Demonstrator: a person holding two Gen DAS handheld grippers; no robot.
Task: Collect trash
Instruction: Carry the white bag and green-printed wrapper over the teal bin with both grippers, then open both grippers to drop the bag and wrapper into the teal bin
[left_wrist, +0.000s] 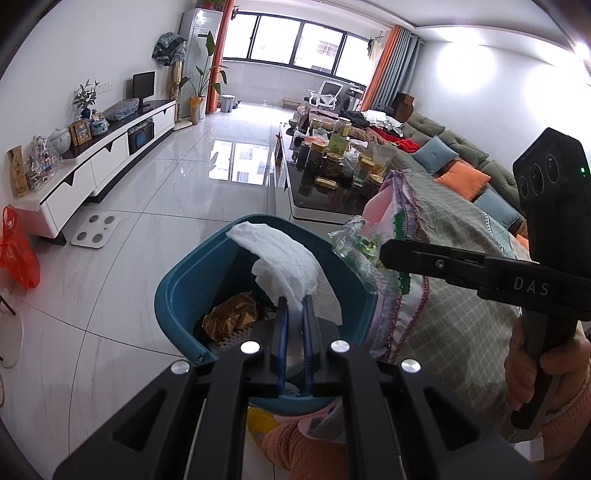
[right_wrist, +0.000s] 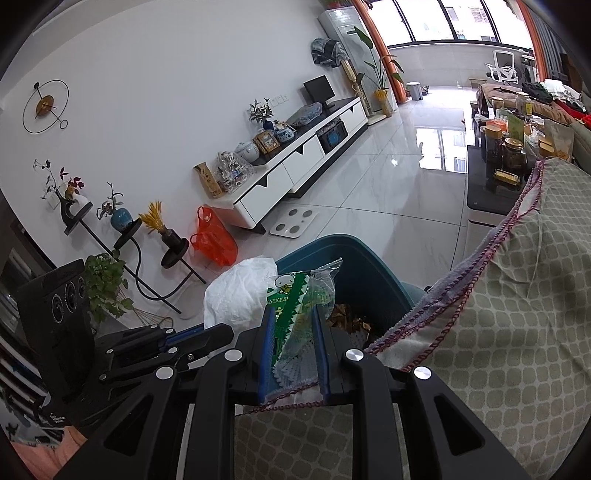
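Left gripper (left_wrist: 294, 306) clamps crumpled white tissue (left_wrist: 280, 258) over the teal plastic bin (left_wrist: 177, 291); right gripper (right_wrist: 293, 321) pinches a crinkled green-printed wrapper (right_wrist: 295, 306) at the rim, bin contents partly hidden

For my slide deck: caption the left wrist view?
Left gripper holds a white tissue over the teal bin.

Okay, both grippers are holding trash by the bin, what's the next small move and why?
Probably open the left gripper: its crumpled white tissue already hangs over the teal plastic bin, while the right gripper holds its green-printed clear wrapper nearer the rim.
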